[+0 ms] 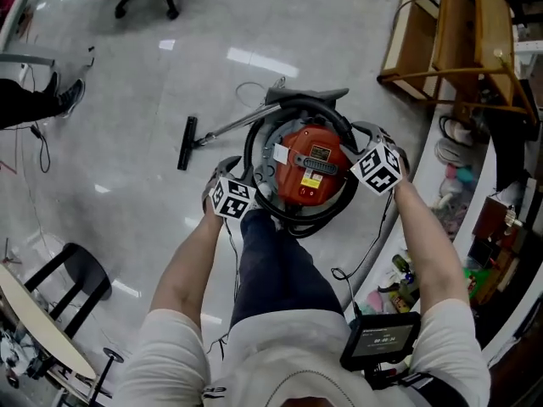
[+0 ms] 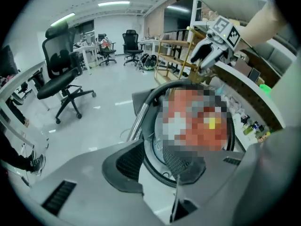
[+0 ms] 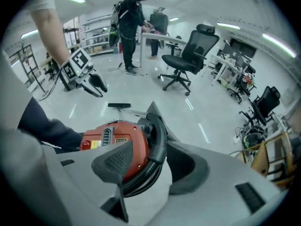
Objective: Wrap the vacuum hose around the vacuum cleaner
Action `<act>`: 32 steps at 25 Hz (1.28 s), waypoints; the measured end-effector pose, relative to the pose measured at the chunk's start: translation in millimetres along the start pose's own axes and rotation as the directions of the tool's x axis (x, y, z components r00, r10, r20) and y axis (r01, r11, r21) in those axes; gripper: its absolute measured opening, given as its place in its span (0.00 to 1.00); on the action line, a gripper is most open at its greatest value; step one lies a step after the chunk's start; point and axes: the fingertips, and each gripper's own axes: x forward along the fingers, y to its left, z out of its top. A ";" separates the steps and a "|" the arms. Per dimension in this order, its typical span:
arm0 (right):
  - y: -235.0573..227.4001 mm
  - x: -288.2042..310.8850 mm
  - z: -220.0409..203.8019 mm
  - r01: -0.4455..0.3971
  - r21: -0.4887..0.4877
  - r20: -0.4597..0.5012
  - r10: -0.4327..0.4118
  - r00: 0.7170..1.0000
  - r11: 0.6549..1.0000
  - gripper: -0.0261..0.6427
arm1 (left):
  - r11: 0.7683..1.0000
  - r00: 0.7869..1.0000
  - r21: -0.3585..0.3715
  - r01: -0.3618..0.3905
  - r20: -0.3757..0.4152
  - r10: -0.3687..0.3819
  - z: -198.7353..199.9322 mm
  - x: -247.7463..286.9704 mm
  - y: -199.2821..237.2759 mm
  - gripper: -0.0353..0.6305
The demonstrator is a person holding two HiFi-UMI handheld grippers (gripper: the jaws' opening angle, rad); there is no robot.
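Note:
The red vacuum cleaner [image 1: 307, 175] stands on the grey floor in front of my legs. Its black hose [image 1: 254, 147] lies coiled round the body. The metal wand ends in a black floor brush [image 1: 186, 142] to the left. My left gripper [image 1: 229, 195] hovers at the vacuum's left side and my right gripper [image 1: 377, 166] at its right side, both above it. In the left gripper view the left gripper [image 2: 157, 166] is open, with the hose [image 2: 150, 164] showing below the gap. The right gripper [image 3: 150, 166] is open too, above the hose [image 3: 157, 135] and the red body [image 3: 117, 140].
A wooden shelf unit [image 1: 450, 41] and a cluttered counter [image 1: 458, 193] line the right side. A black stool [image 1: 72, 278] stands at lower left, and a thin cable [image 1: 373, 244] trails on the floor. An office chair [image 3: 188, 55] and a standing person [image 3: 129, 27] are farther off.

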 end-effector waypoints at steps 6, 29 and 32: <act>35.7 -76.8 -12.6 -0.005 0.270 0.107 -0.025 0.994 0.963 0.31 | 0.997 0.994 -0.079 -0.025 0.101 0.033 41.9 -65.3 -42.7 0.16; 222.1 -299.3 -18.5 0.039 0.663 0.280 -0.296 0.913 0.748 0.10 | 0.996 0.934 0.004 0.085 0.348 -0.081 61.5 -282.8 -184.8 0.06; 260.0 -321.8 -19.6 0.048 0.707 0.277 -0.338 0.899 0.706 0.08 | 0.994 0.916 0.015 0.111 0.386 -0.108 50.4 -315.0 -200.7 0.06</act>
